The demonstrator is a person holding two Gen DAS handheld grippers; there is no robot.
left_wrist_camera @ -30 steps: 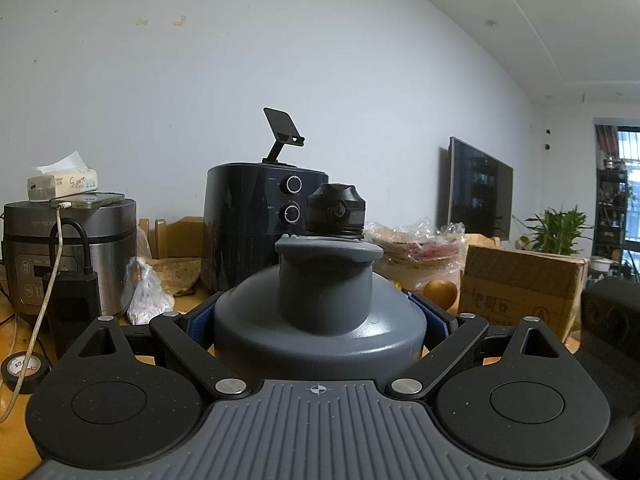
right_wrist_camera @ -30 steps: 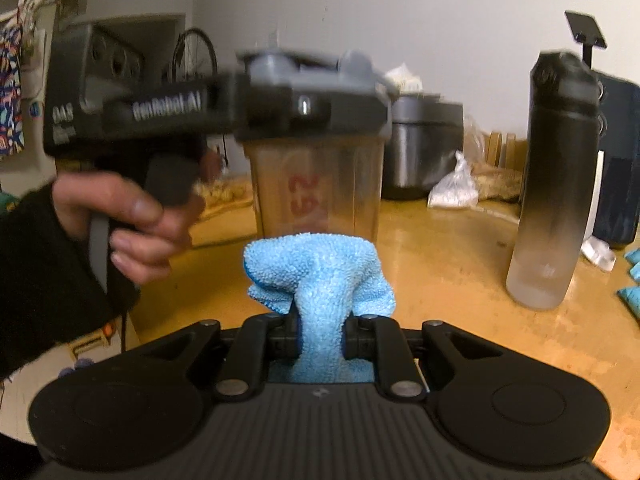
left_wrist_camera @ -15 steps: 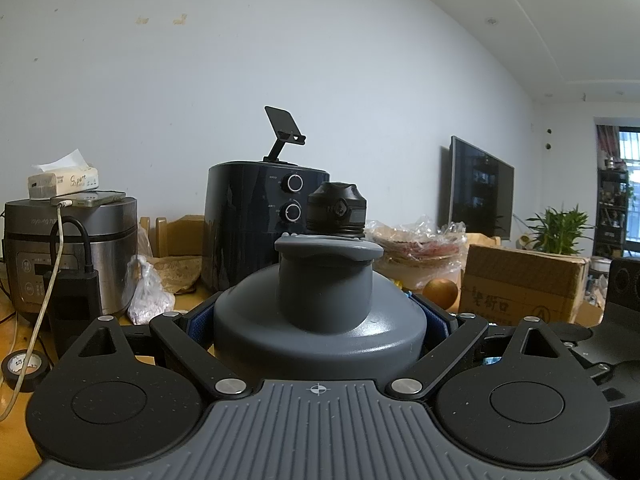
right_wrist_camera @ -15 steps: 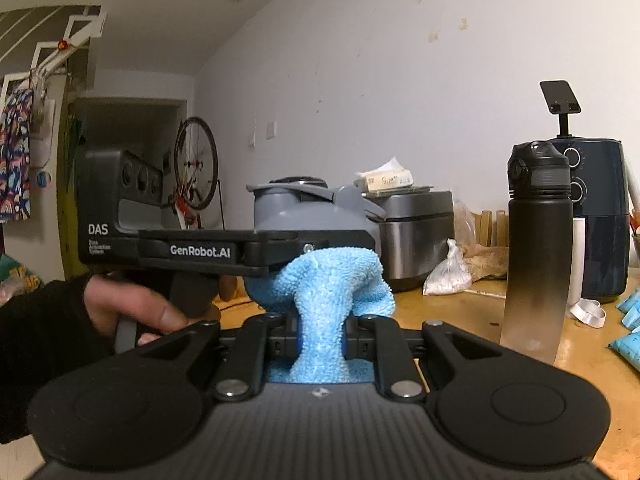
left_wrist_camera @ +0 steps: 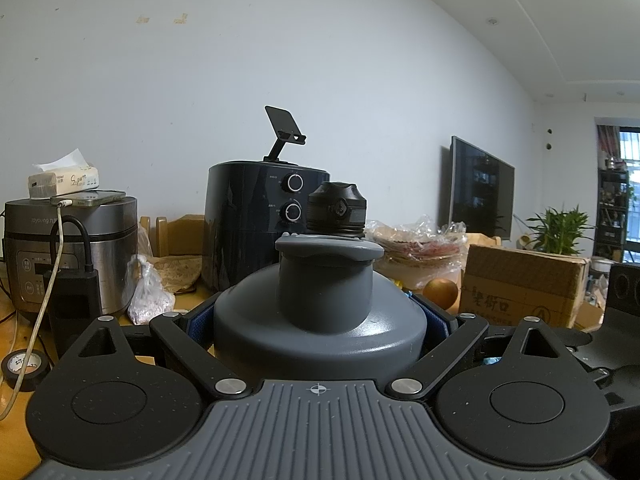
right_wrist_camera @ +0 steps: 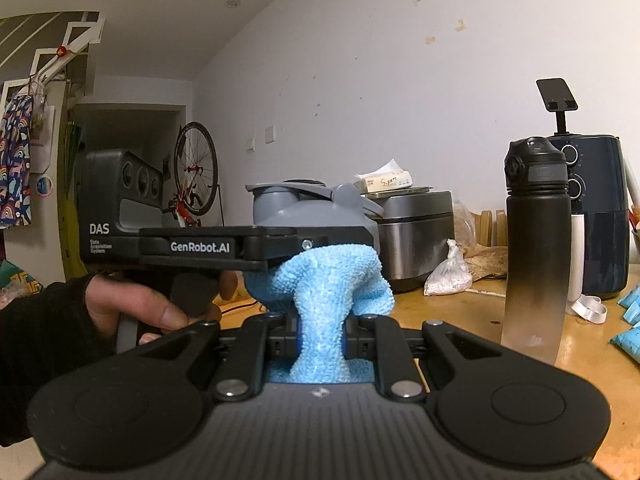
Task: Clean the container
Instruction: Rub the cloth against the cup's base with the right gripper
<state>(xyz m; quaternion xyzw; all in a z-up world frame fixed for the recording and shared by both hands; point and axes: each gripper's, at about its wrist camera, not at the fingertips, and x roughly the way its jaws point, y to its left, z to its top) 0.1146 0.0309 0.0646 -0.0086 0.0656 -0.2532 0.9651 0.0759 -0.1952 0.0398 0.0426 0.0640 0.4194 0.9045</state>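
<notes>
Sitting on the wooden table were big things, like a dark air fryer and a silver rice cooker, with a tall black bottle near them. The gray container was held up off the table, its lid squeezed tight between the fingers of the left gripper. The right gripper pinched a fluffy blue cloth right in front of the container. It looked like the wiping step. Next, the cloth would need to press on the container and rub gently.
</notes>
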